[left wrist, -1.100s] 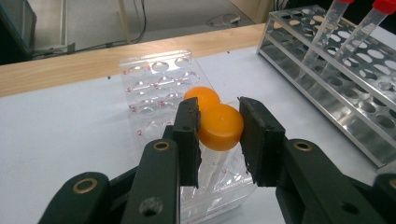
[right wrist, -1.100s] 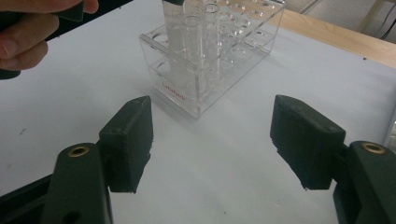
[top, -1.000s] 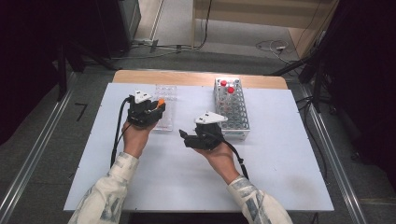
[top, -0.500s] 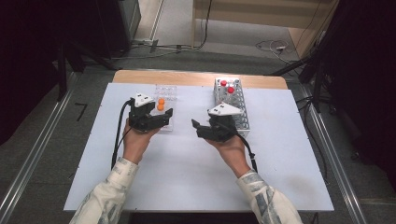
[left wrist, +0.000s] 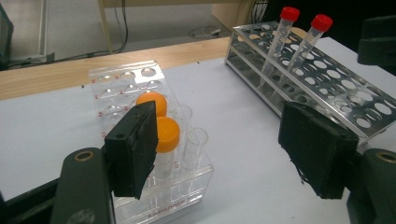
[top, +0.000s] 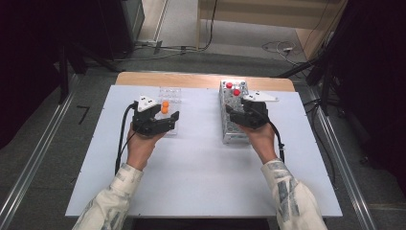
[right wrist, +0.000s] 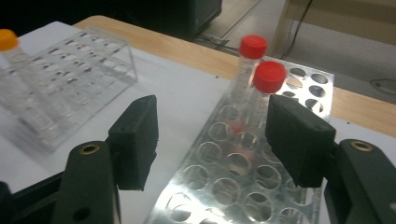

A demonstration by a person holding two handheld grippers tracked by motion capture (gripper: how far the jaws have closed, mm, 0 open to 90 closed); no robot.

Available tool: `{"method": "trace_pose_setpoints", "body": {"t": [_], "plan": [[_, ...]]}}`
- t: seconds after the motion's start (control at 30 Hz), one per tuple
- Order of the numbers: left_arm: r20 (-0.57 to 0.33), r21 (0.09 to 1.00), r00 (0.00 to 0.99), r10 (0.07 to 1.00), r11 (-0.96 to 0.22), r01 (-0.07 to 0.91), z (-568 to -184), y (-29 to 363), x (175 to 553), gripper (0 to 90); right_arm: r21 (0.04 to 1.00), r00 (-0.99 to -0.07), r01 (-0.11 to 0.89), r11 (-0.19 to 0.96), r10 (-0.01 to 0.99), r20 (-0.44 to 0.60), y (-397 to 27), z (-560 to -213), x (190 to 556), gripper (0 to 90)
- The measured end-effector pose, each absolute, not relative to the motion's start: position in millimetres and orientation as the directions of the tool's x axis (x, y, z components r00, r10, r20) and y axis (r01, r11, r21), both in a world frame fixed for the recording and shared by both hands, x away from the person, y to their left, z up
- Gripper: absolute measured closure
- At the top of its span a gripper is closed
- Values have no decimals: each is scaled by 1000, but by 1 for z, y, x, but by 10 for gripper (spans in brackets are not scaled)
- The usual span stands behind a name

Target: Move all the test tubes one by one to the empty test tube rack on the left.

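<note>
Left tool point(left wrist: 224, 154): jaws spread wide, just opened, nothing gripped; orange-capped tubes point(left wrist: 166, 134) in the clear rack point(left wrist: 140, 79) are seen beside its left jaw. Right tool point(right wrist: 212, 140): jaws wide, lately narrowing, empty; red-capped tubes point(right wrist: 268, 77) in the metal rack point(right wrist: 299, 79) are seen just ahead.

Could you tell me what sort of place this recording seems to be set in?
Probably a lab-style test bench: a metal tube rack holding red-capped tubes, a clear plastic rack with orange-capped tubes, all on a white table.
</note>
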State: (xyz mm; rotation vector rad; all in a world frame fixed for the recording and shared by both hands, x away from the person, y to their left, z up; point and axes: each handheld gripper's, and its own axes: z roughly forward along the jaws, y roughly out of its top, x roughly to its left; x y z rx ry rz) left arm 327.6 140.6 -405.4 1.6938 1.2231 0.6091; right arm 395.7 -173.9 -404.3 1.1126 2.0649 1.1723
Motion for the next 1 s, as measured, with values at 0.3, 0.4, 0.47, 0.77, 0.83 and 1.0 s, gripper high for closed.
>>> {"method": "trace_pose_setpoints", "body": {"t": [0.3, 0.4, 0.47, 0.77, 0.83, 1.0], "plan": [[-122, 890, 386, 915, -71, 449, -404, 141, 326, 303, 863, -535, 385, 326, 841, -80, -187, -415, 430, 402], [-122, 890, 387, 914, -71, 450, -405, 142, 327, 303, 852, -535, 405, 332, 842, -74, -188, -417, 440, 431], [-124, 890, 385, 915, -70, 451, -405, 142, 327, 303, 848, -541, 410, 337, 838, -71, -188, -419, 445, 462], [-121, 887, 388, 914, -76, 456, -407, 142, 328, 304, 819, -575, 444, 364, 817, -52, -188, -427, 459, 534], [-119, 887, 388, 914, -77, 455, -407, 142, 329, 307, 809, -575, 454, 374, 816, -55, -185, -427, 462, 562], [-120, 886, 388, 914, -77, 456, -407, 142, 329, 307, 792, -570, 470, 390, 819, -65, -181, -427, 467, 614]]}}
